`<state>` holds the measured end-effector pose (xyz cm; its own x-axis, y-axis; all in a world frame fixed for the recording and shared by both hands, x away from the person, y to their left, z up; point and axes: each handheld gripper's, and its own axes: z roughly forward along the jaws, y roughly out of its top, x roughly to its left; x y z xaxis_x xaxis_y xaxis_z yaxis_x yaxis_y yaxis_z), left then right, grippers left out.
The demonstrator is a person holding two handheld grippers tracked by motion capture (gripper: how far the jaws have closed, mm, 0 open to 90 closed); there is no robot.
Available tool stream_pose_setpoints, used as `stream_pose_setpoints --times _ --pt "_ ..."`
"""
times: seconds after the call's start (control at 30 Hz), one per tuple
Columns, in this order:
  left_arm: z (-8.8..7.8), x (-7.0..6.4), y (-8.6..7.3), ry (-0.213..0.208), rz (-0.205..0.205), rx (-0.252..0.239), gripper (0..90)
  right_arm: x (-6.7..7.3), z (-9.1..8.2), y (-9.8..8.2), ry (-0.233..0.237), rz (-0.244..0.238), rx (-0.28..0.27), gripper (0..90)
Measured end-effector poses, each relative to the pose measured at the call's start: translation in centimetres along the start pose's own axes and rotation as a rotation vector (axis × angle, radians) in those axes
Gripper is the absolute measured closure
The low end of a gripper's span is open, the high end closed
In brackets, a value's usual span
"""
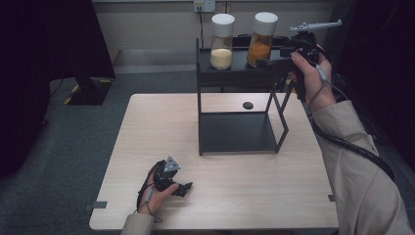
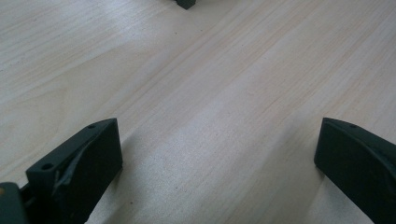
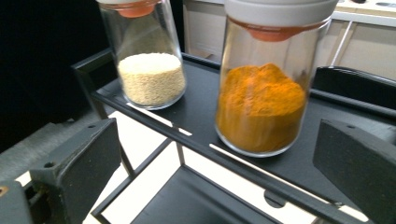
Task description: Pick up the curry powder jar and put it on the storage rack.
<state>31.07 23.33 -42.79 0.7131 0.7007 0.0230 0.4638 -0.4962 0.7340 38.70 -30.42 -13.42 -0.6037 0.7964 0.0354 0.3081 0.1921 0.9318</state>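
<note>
Right gripper (image 1: 274, 62) raised at the black rack's (image 1: 235, 73) top shelf in the high view, just beside the orange-powder jar (image 1: 261, 40); pale-grain jar (image 1: 221, 41) further left. Left gripper (image 1: 182, 188) resting low on the table (image 1: 244, 191).

Left gripper view: jaws wide apart over bare wood, holding nothing.

Right gripper view: jaws spread wide, empty, the orange-powder jar (image 3: 266, 102) between and beyond them, untouched.

left gripper (image 1: 182, 188): low, jaws wide apart, holding nothing | right gripper (image 1: 274, 62): raised, jaws wide apart, holding nothing
</note>
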Motion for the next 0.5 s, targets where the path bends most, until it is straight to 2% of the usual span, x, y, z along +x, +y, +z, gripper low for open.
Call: stream_pose_setpoints --times 0.37,0.43,0.5 --pt "0.0 0.0 0.0 0.000 0.000 0.000 0.1 0.4 -0.8 -1.6 0.007 -0.012 -0.004 0.6" --pt "0.0 0.0 0.0 0.000 0.000 0.000 0.1 0.6 -0.9 -2.0 -0.004 -0.032 -0.005 1.4" --pt "0.0 0.0 0.0 0.000 0.000 0.000 0.1 0.3 -0.8 -2.6 0.012 -0.021 -0.008 1.4"
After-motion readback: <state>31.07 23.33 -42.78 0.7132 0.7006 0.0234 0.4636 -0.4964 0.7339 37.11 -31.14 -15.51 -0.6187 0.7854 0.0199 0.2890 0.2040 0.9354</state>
